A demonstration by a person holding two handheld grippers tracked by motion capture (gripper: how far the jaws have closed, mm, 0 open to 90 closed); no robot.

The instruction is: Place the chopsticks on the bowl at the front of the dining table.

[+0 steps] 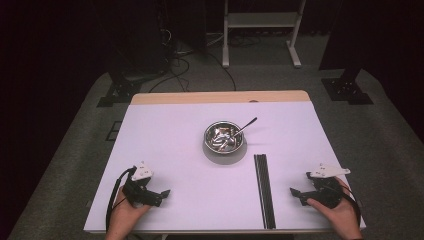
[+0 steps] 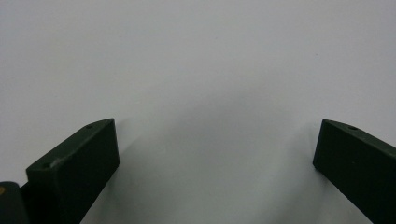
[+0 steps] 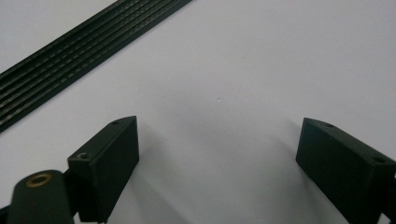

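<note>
We hold both grippers low at the near edge of the white bench (image 1: 165, 130), one in each hand. Our left gripper (image 1: 162, 194) rests at the near left with its jaws spread wide and nothing between them; in the left gripper view they frame bare bench surface. Our right gripper (image 1: 295, 192) sits at the near right, jaws likewise wide apart and empty.

The nearest thing to either is the bundle of black rods (image 1: 264, 190), lying just left of our right gripper. Its long axis runs from the near edge straight away from us toward the middle of the bench. In the right gripper view it crosses the upper left corner as a slanted ribbed band (image 3: 84, 60), so it lies ahead and to the left of those jaws, well apart from the left gripper.

Further off, at the centre, stands a steel bowl (image 1: 224, 137) with a spoon (image 1: 245, 126) leaning out toward the far right.

We judge the right hand the one to take the rods, closing across their width
</note>
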